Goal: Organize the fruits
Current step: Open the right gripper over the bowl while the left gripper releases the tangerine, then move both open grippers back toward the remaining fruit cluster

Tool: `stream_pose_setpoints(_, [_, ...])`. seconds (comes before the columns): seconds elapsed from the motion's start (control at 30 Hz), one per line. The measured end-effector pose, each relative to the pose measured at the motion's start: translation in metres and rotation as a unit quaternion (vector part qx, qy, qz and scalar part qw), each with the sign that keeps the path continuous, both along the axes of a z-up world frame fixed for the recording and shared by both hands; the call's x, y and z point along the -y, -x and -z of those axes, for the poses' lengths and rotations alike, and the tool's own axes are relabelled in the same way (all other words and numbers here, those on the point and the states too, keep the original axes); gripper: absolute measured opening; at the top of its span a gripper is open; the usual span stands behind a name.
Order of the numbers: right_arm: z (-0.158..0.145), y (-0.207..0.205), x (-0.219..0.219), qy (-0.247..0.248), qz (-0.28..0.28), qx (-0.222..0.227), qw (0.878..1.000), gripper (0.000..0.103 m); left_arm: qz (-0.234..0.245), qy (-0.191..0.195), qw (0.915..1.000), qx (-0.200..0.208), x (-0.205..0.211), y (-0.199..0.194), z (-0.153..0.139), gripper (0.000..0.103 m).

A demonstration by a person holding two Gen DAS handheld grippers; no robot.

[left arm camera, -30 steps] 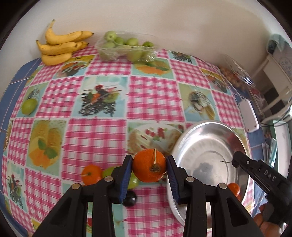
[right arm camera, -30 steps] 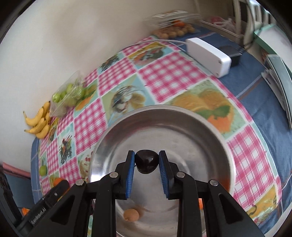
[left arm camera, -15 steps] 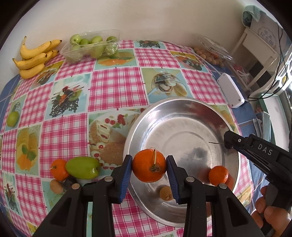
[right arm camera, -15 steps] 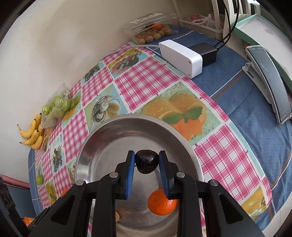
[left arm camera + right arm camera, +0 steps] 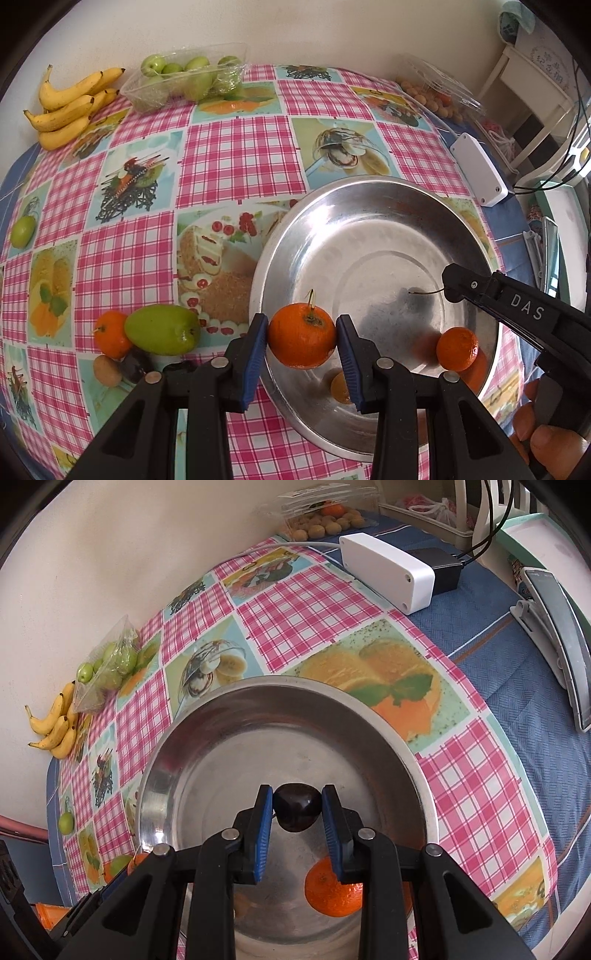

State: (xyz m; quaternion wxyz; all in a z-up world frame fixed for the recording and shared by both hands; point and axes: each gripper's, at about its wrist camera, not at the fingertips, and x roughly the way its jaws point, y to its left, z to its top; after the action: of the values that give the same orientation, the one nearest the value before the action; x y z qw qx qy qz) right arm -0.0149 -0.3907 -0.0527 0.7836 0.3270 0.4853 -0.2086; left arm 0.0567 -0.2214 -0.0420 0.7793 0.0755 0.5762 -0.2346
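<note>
An orange with a short stem is clamped between the two blue-padded fingers of the left gripper, pinched at its widest part. It is held in the air above the near left rim of a wide steel bowl, so only part of the fruit hangs over the basin. The right gripper is closed on a small dark fruit, perhaps a plum, which is held over the middle of the same bowl.

In the bowl a second orange lies near the right wall, and a small tan fruit is half hidden behind the left fingers. On the checked cloth of the bench, left of the bowl, a green fruit, a small orange, a tan fruit and a dark fruit lie bunched together. Bananas and a clear tray of green fruit lie at the far edge by the wall.

The step in hand is judged to be the setting of both held fruits into the bowl. It would be done well if the orange were carried further inward, clear of the rim, and lowered close to the metal before the fingers are parted, since a round fruit dropped from height may roll or bounce out. An empty patch should be chosen, away from the fruit already there. The two grippers are near each other, so one release at a time would be safer.
</note>
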Motion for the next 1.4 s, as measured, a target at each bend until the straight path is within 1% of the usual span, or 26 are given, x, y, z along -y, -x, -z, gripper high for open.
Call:
stream_pose_setpoints(0.17, [-0.001,-0.001,0.0,0.002,-0.003,-0.005,1.0,0.028,0.006,0.001,1.0,0.001,0.001,0.0,-0.002,0.042])
stream_pose_setpoints(0.23, [-0.002,-0.001,0.0,0.005,-0.006,-0.006,1.0,0.028,0.009,0.002,1.0,0.004,0.002,0.001,-0.004,0.047])
stream_pose_setpoints(0.4, [-0.008,-0.002,-0.002,0.012,-0.013,-0.003,1.0,0.03,0.012,0.008,0.9999,0.009,0.003,0.001,-0.011,0.049])
stream_pose_setpoints(0.43, [-0.01,-0.001,-0.002,0.015,-0.013,-0.001,1.0,0.031,0.012,0.01,0.9998,0.01,0.003,0.001,-0.013,0.049])
stream_pose_setpoints(0.5, [-0.014,-0.001,-0.002,0.02,-0.013,0.001,1.0,0.045,0.011,0.017,0.9997,0.012,0.001,0.0,-0.016,0.052])
stream_pose_setpoints(0.6, [-0.019,0.0,-0.004,0.028,-0.016,0.005,0.999,0.051,0.001,0.025,0.9996,0.014,-0.004,-0.004,-0.022,0.056])
stream_pose_setpoints(0.63, [-0.02,-0.001,-0.004,0.029,-0.017,0.005,0.999,0.053,-0.006,0.028,0.9995,0.015,-0.008,-0.007,-0.024,0.058])
stream_pose_setpoints(0.7, [-0.021,-0.001,-0.005,0.031,-0.02,0.003,0.999,0.065,-0.023,0.03,0.9991,0.017,-0.017,-0.013,-0.027,0.061])
stream_pose_setpoints(0.73, [-0.021,-0.002,-0.006,0.032,-0.021,0.002,0.999,0.066,-0.033,0.028,0.9988,0.021,-0.022,-0.017,-0.027,0.063])
stream_pose_setpoints(0.87, [-0.021,-0.005,-0.014,0.039,-0.028,-0.006,0.999,0.067,-0.083,0.018,0.9961,0.024,-0.049,-0.035,-0.025,0.068])
stream_pose_setpoints(1.07, [-0.022,-0.022,-0.043,0.056,-0.074,-0.013,0.996,0.068,-0.153,-0.002,0.9879,0.023,-0.094,-0.056,-0.016,0.071])
stream_pose_setpoints(1.27, [-0.028,-0.034,-0.074,0.063,-0.116,-0.004,0.991,0.068,-0.188,-0.004,0.9819,0.023,-0.122,-0.066,-0.013,0.075])
stream_pose_setpoints(1.33, [-0.029,-0.037,-0.08,0.061,-0.123,0.001,0.991,0.069,-0.196,-0.006,0.9804,0.021,-0.127,-0.068,-0.012,0.078])
stream_pose_setpoints(1.37, [-0.029,-0.038,-0.084,0.061,-0.128,0.002,0.99,0.076,-0.199,-0.007,0.9797,0.02,-0.13,-0.069,-0.011,0.08])
stream_pose_setpoints(1.4, [-0.028,-0.039,-0.087,0.062,-0.132,0.002,0.989,0.084,-0.204,-0.01,0.9788,0.021,-0.132,-0.069,-0.01,0.087])
